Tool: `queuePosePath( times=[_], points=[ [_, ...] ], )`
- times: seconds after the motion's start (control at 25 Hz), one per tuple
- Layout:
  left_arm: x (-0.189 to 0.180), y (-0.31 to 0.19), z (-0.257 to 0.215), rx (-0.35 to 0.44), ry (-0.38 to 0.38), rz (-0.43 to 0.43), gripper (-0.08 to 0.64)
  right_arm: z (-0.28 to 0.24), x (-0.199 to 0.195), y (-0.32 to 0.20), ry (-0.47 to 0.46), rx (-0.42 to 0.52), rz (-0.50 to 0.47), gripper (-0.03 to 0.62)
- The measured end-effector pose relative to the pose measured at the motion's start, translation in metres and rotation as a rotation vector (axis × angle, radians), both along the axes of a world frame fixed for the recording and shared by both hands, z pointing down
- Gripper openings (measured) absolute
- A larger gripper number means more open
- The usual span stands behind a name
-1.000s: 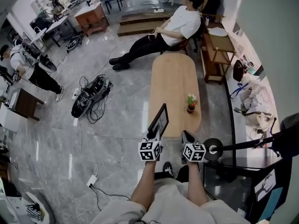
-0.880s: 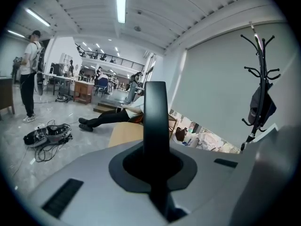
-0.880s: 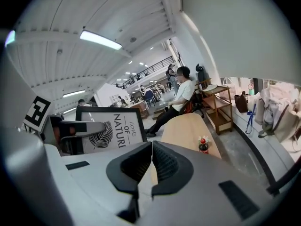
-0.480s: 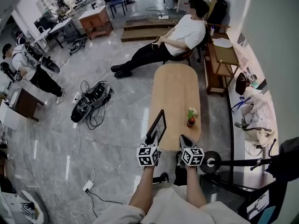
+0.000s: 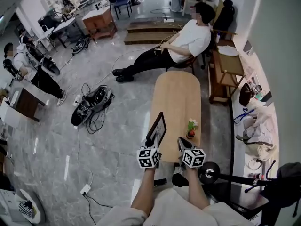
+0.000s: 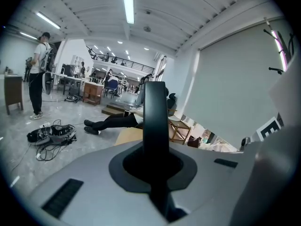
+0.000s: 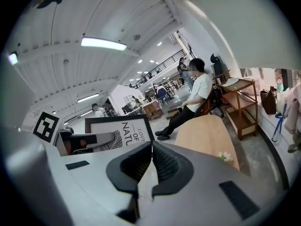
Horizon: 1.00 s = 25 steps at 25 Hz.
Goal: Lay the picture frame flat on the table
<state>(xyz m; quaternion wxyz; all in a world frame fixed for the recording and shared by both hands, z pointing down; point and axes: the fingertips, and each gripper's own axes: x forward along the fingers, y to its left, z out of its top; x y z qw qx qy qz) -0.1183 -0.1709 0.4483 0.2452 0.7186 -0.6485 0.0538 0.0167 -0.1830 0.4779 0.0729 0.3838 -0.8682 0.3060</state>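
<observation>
The black picture frame stands on edge over the near left end of the oval wooden table. My left gripper is shut on its lower edge. In the left gripper view the picture frame shows edge-on as a dark bar rising between the jaws of the left gripper. My right gripper hovers just right of the frame, jaws shut and empty. The right gripper has its pads touching, and the printed face of the picture frame shows to its left.
A small potted flower stands on the table near its right edge, close to my right gripper. A person sits at the table's far end. A black bag with cables lies on the floor at left. A wooden shelf and a dark stand are at right.
The frame stays upright in my left gripper. Both grippers and the view have drifted a little toward the table's near end. The right gripper remains shut.
</observation>
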Motion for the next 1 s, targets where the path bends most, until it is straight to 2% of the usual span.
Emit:
queuePosePath(
  times=[0.32,0.56,0.8,1.0],
  points=[
    [0.014,-0.048,-0.01,0.012,-0.011,-0.025,0.027,-0.008,0.015,-0.053,-0.019,-0.009,-0.034,0.035],
    [0.034,-0.087,-0.017,0.03,-0.023,-0.005,0.026,-0.006,0.024,-0.085,-0.035,-0.009,-0.044,0.035],
    [0.049,-0.111,0.0,-0.028,-0.028,-0.019,0.027,0.014,0.037,-0.11,-0.048,-0.059,-0.051,0.034],
    [0.048,-0.107,0.016,-0.076,-0.002,-0.065,0.028,0.021,0.038,-0.117,-0.057,-0.082,-0.072,0.032]
  ],
)
